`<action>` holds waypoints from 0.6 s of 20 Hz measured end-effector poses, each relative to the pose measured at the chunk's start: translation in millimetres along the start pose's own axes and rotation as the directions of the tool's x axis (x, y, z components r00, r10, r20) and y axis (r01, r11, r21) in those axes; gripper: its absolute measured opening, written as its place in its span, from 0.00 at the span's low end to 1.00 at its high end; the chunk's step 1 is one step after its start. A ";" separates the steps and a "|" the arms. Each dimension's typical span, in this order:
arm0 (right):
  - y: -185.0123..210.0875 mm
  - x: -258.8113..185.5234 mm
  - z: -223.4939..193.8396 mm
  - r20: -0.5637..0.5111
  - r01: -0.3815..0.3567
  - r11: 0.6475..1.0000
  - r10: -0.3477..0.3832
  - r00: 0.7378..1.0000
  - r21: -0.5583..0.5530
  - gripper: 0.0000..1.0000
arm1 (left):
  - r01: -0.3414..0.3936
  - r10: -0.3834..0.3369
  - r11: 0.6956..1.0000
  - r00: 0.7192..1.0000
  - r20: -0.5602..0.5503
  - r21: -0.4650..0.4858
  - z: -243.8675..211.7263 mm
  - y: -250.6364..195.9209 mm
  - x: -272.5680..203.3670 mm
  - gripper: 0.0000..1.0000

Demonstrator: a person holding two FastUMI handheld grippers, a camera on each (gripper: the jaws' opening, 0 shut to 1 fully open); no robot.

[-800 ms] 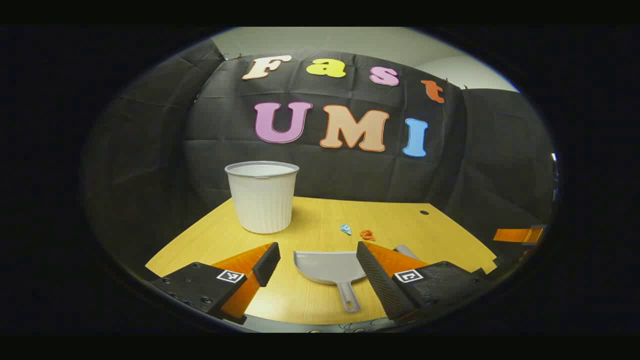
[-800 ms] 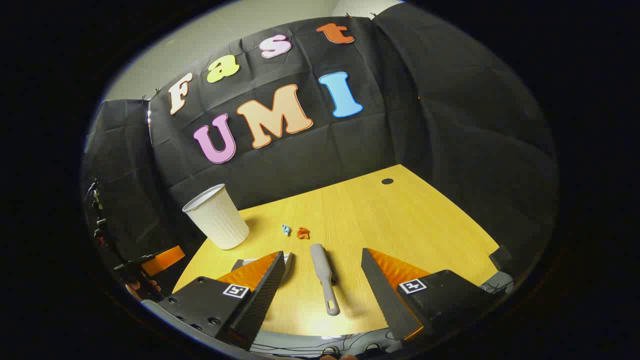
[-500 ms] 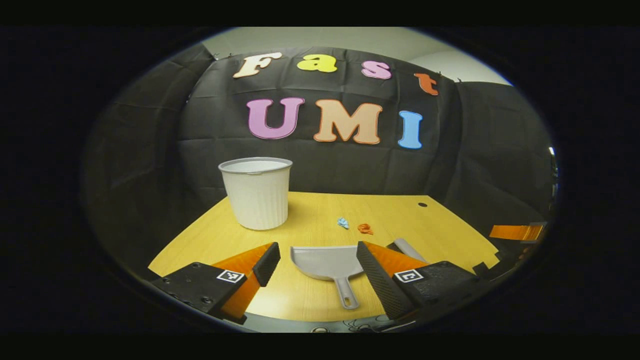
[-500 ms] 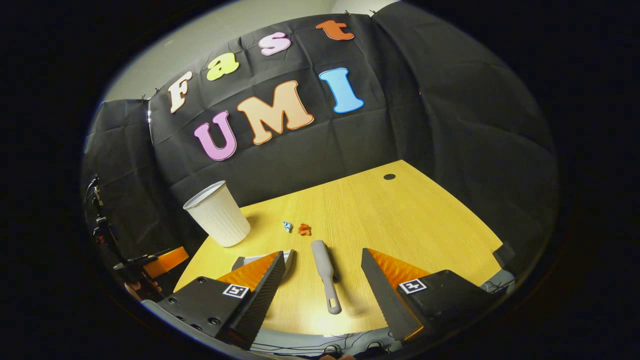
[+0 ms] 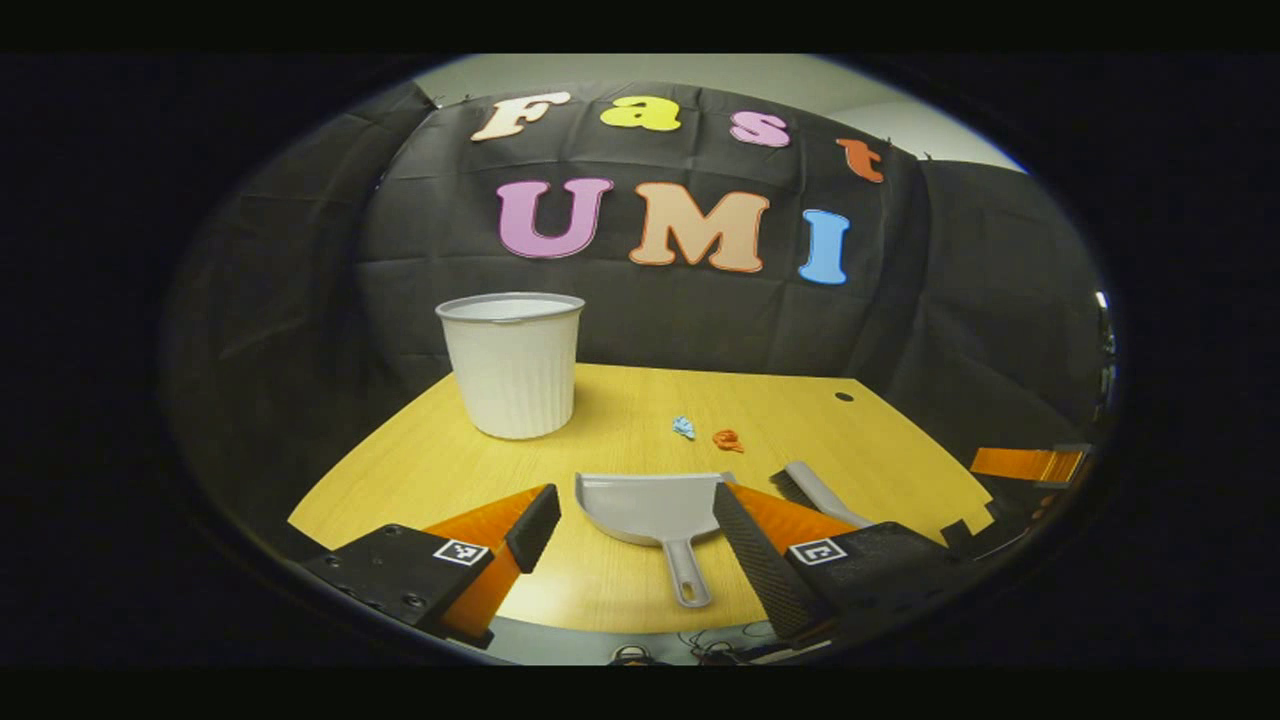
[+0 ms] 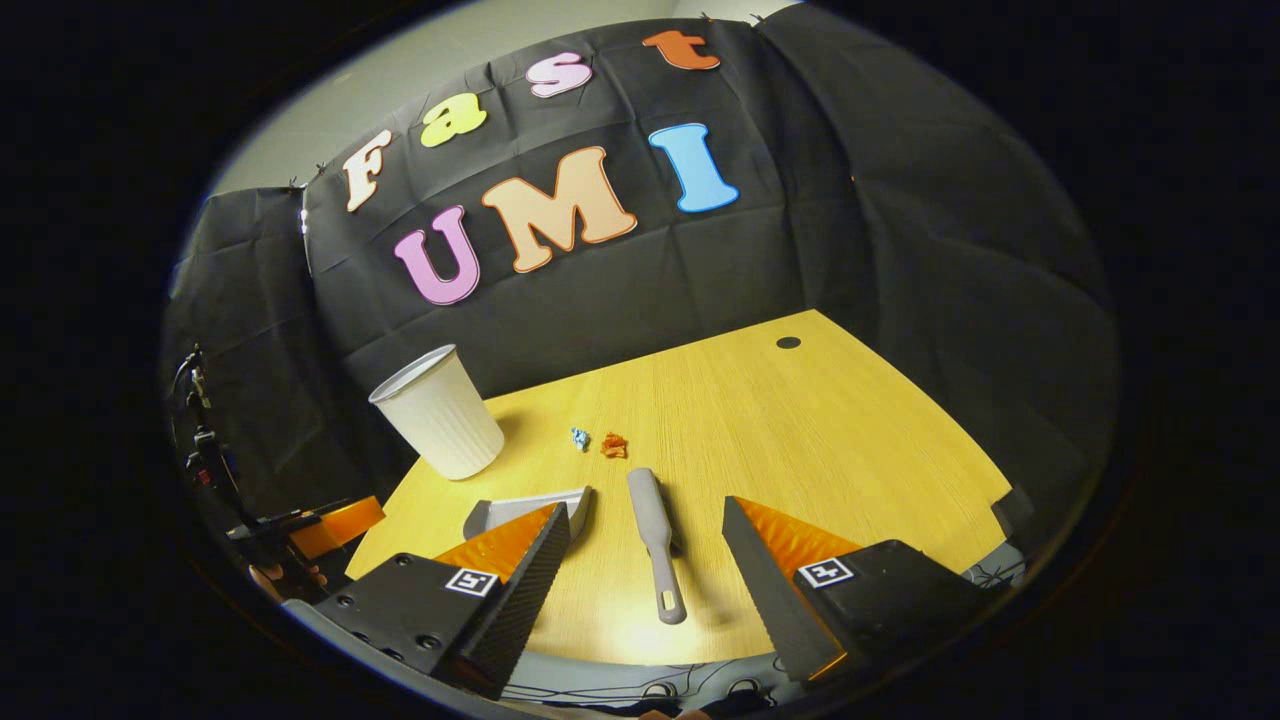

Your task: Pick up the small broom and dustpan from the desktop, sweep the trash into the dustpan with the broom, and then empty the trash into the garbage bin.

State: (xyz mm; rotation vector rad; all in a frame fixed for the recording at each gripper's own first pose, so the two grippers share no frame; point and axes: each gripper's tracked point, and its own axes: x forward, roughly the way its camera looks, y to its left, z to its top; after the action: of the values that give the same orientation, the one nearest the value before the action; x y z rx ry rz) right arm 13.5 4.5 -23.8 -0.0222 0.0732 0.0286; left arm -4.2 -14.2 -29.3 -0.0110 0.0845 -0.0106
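Both grippers gape, empty. Left gripper (image 5: pixel 637 530) faces the dustpan (image 5: pixel 650 505) handle; right gripper (image 6: pixel 647 545) faces the broom (image 6: pixel 655 535), both flat on the desk (image 6: pixel 800 440). We judge that thin flat handles may slip or skid toward the trash (image 6: pixel 603 442).

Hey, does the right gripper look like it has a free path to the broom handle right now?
Probably yes. The right gripper is open, and the broom lies flat on the desktop in line with the gap between its fingers, handle end nearest. Nothing sits between them; the dustpan lies off to one side.
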 end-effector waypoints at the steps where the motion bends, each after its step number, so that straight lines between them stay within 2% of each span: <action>1: 0.5 0.3 -2.5 -0.004 -0.003 1.000 0.003 1.000 0.000 0.92 | 0.000 0.000 1.000 1.000 -0.001 0.001 -1.4 0.5 -1.4 0.94; 12: 5.2 4.7 -11.2 -0.031 -0.028 1.000 0.028 0.999 -0.012 0.92 | -0.009 0.009 1.000 1.000 -0.030 0.006 -12.6 0.3 -5.9 0.93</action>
State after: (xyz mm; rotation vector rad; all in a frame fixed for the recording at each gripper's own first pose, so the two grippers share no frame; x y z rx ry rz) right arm 17.1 9.6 -35.4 -0.0341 0.1042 0.0567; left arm -11.2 -14.0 -41.4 -0.0046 0.1145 -0.0022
